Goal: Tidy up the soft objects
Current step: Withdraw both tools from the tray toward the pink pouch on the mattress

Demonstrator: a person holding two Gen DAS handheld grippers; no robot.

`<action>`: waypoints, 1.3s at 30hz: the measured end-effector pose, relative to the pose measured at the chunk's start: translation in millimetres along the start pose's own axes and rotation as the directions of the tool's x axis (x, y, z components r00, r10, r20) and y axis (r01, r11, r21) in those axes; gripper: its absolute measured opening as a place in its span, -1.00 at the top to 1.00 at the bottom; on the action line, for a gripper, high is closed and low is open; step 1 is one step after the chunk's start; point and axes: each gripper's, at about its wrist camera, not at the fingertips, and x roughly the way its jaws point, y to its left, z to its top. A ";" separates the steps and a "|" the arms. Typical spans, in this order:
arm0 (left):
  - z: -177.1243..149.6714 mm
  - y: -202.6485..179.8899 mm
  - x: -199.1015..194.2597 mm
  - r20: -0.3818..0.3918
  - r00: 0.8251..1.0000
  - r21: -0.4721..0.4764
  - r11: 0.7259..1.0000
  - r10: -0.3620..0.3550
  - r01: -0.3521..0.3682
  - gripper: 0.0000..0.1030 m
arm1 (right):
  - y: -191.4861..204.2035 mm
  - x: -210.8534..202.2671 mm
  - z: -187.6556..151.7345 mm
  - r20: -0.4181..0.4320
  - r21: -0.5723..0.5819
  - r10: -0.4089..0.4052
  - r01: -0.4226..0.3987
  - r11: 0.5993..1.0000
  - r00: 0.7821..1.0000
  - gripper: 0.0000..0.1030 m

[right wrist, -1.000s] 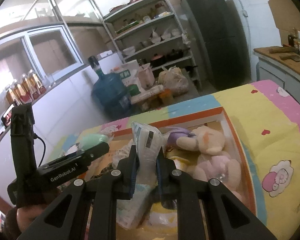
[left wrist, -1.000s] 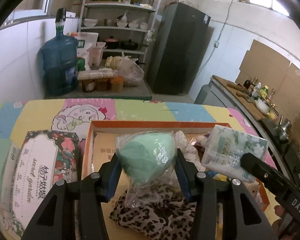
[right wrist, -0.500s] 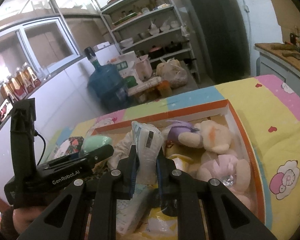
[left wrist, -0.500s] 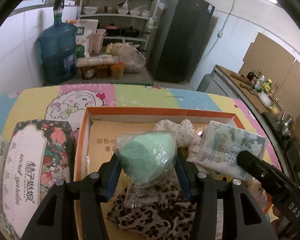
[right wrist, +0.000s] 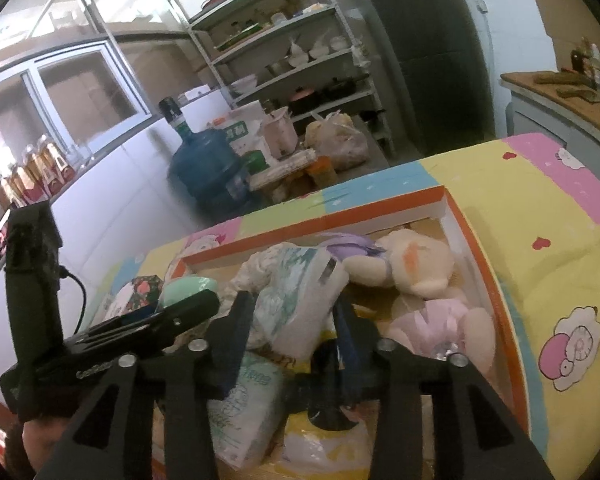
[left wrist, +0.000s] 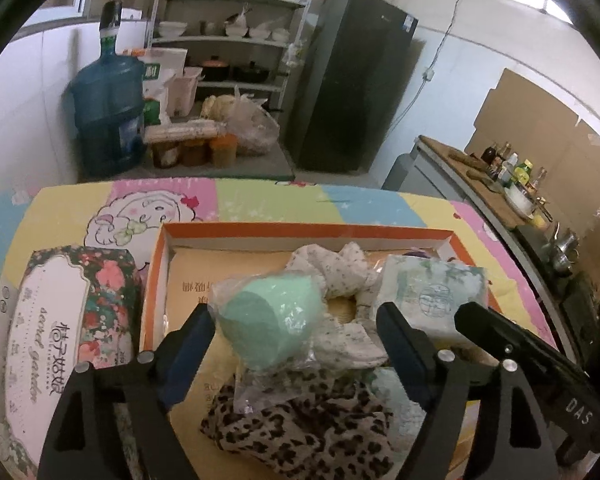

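Only from the right wrist: cream plush toy (right wrist: 410, 264) and pink plush (right wrist: 448, 320) packed against the right wall of the orange-rimmed box (right wrist: 496, 304); only from the left wrist: leopard-print cloth (left wrist: 312, 424) at the box's near edge and floral tissue box (left wrist: 60, 332), lettered "secret garden", just outside its left wall. Readable elsewhere: "DAS" on the right gripper's body. Left gripper (left wrist: 296, 328) just opened wide, bagged mint-green sponge (left wrist: 266, 330) loose between the jaws nearer the left one; right gripper (right wrist: 296, 312) just parted, white tissue pack (right wrist: 300, 296) leaning between unpressed.
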 end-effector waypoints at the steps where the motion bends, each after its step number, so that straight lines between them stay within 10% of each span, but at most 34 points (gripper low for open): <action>1: -0.3 -0.5 -2.7 0.008 1.000 0.002 1.000 -0.004 0.004 -0.60 | -0.3 -2.3 -0.1 0.009 0.001 -0.003 0.003 1.000 1.000 0.14; 23: -4.6 -18.9 -90.4 0.181 0.977 0.077 0.992 -0.114 0.101 -0.62 | 15.1 -54.0 -8.7 0.116 -0.027 -0.095 0.098 0.995 0.989 -0.03; 39: -30.7 31.4 -186.5 0.371 0.928 0.099 0.995 -0.009 -0.030 -0.61 | 86.0 -101.5 -39.3 0.176 -0.093 0.016 0.000 0.996 0.984 -0.20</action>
